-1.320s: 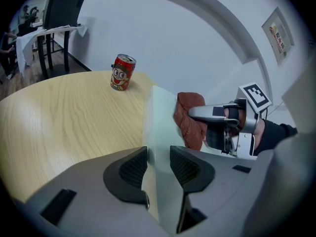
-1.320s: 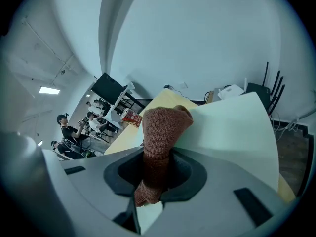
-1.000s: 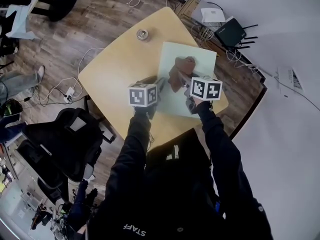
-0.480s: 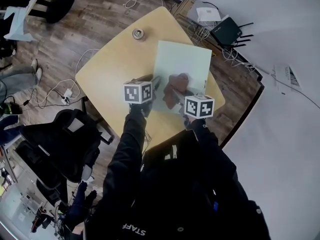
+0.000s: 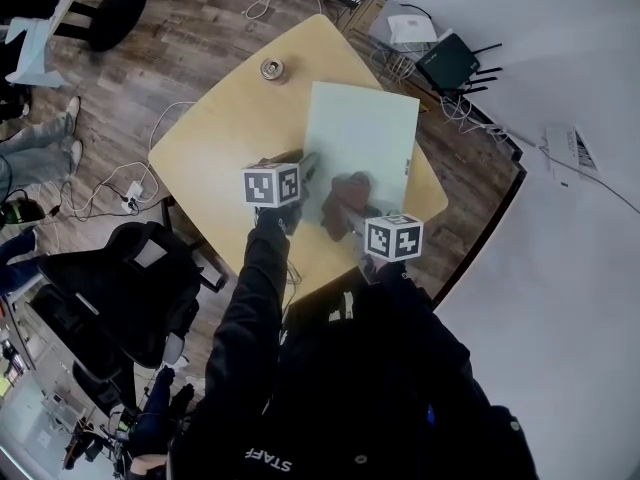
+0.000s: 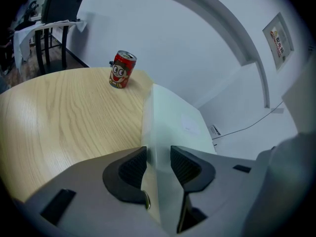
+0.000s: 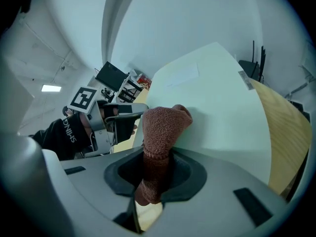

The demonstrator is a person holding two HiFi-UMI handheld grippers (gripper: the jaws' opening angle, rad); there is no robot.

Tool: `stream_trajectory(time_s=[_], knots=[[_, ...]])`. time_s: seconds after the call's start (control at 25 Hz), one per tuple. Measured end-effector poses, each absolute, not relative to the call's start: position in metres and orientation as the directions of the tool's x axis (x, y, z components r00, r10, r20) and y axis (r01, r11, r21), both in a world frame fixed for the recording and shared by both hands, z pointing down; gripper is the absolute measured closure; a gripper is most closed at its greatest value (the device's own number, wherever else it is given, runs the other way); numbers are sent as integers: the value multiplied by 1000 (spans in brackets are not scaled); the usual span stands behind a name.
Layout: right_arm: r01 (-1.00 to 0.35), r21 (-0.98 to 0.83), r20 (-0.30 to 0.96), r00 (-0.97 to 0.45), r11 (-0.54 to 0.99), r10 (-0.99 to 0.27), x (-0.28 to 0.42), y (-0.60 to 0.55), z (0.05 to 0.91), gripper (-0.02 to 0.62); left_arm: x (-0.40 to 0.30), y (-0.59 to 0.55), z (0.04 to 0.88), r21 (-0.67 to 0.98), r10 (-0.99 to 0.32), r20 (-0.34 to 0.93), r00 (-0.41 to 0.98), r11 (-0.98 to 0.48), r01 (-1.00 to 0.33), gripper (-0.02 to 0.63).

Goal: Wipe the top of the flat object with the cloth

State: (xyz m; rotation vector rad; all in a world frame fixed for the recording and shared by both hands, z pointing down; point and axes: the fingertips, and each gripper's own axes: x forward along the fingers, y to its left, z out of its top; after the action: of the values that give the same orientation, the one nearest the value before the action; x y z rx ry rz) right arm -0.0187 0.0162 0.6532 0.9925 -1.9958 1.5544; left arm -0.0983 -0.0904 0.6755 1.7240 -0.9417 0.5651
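The cloth slid nearer the person; board lies lengthwise, pointing away.

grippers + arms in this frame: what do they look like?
The left gripper and right gripper have grey moulded bodies with black ribbed pads. Each carries a white cube with black square markers. Black long sleeves cover both arms.

1 wooden table; 1 flat pale-green board; 1 brown cloth; 1 red drink can; 2 grippers, namely left gripper and right gripper (marker cubes likewise 2: left cube, right cube); 1 black router with antennas; 1 white box.
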Motion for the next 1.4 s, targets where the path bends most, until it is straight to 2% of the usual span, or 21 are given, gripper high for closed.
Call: stream_trajectory(time_s=[0.36, 0.56, 0.76, 1.0, 1.4], knots=[[-717, -653, 604, -688, 245, -403, -23, -90, 602, 491, -100, -90, 675, 611, -291, 725, 624, -148, -778, 442], [-696, -669, 554, -702, 263, -448, -36, -161, 586, 491, -101, -91, 675, 641, -274, 706, 653, -145, -753, 442], [-711, -646, 574, -692, 277, -437, -56, -212, 600, 491, -100, -93, 676, 657, -262, 696, 669, -146, -740, 442], [-773, -580, 687, -634, 258, -355, -66, -194, 643, 491, -102, -93, 677, 674, -253, 682, 687, -150, -724, 442], [-804, -561, 733, -593, 196, -335, -52, -121, 656, 491, -105, -92, 678, 680, -250, 675, 694, -156, -717, 440]])
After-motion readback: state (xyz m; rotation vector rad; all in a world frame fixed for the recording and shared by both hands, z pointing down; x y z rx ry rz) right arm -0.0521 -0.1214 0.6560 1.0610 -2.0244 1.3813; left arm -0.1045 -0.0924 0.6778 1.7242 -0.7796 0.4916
